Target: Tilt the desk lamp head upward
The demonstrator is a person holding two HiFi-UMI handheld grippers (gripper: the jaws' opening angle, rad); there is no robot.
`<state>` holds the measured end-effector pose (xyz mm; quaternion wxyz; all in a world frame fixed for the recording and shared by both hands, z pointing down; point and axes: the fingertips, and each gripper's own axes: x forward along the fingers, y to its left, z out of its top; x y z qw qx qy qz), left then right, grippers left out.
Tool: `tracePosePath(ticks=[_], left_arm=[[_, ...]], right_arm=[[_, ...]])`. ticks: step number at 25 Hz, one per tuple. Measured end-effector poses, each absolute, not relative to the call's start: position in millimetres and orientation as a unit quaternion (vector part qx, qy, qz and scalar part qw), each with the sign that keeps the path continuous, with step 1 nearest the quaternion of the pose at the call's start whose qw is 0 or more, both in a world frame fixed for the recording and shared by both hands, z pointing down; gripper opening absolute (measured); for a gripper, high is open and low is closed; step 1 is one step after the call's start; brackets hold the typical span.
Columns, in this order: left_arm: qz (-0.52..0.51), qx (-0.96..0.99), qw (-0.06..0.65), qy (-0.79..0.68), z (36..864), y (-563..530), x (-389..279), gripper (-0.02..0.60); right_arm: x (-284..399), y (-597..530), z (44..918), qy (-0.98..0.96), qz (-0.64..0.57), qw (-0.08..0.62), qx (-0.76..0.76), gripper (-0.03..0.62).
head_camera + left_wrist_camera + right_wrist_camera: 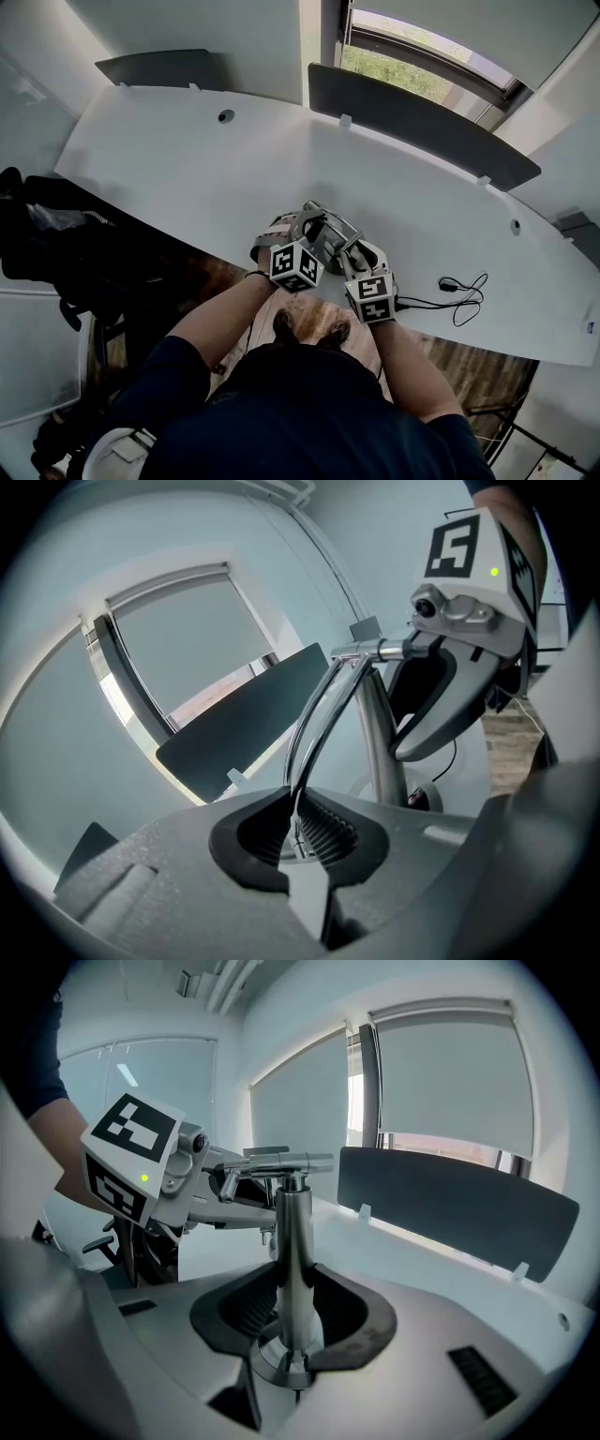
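Note:
A chrome desk lamp (330, 231) stands near the front edge of the white desk (187, 159). In the left gripper view, my left gripper (298, 832) is shut on the lamp's thin curved chrome arm (314, 728); its ribbed pads press the rods. In the right gripper view, my right gripper (292, 1312) is shut on the upright lamp post (292, 1241), just above the chrome collar (281, 1361) at its foot. The post ends in a horizontal joint (281, 1160). In the head view, the left gripper (306, 234) and the right gripper (360, 257) hide the lamp head.
A black cable (461, 292) lies coiled on the desk to the right of the lamp. Dark partition screens (422, 122) (164, 67) line the desk's far edge, with a window (412, 70) behind. A black office chair (56, 244) stands at the left, below the desk edge.

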<state>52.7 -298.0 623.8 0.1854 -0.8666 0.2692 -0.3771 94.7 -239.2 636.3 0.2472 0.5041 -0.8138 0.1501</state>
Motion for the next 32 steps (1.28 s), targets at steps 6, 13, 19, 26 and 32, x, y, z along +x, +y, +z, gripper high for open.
tracePosePath(ticks=[6, 13, 19, 26, 32], left_arm=[[-0.394, -0.861, 0.180, 0.268, 618.4, -295.1, 51.5, 0.037], [-0.404, -0.849, 0.197, 0.279, 598.6, -299.5, 43.9, 0.041], [-0.400, -0.823, 0.275, 0.296, 567.2, -310.1, 38.0, 0.066], [-0.413, -0.778, 0.378, 0.284, 532.8, -304.8, 40.0, 0.081], [-0.413, -0.753, 0.434, 0.272, 512.1, -296.4, 45.4, 0.092]], right_arm=[[94.1, -239.0, 636.4, -0.810, 0.160, 0.255, 0.504, 0.129], [92.1, -240.2, 636.2, -0.810, 0.162, 0.260, 0.501, 0.128], [92.7, -241.4, 637.5, -0.807, 0.168, 0.258, 0.503, 0.127], [93.1, -240.6, 638.2, -0.803, 0.170, 0.262, 0.507, 0.129], [92.2, -240.2, 638.4, -0.800, 0.167, 0.273, 0.509, 0.129]])
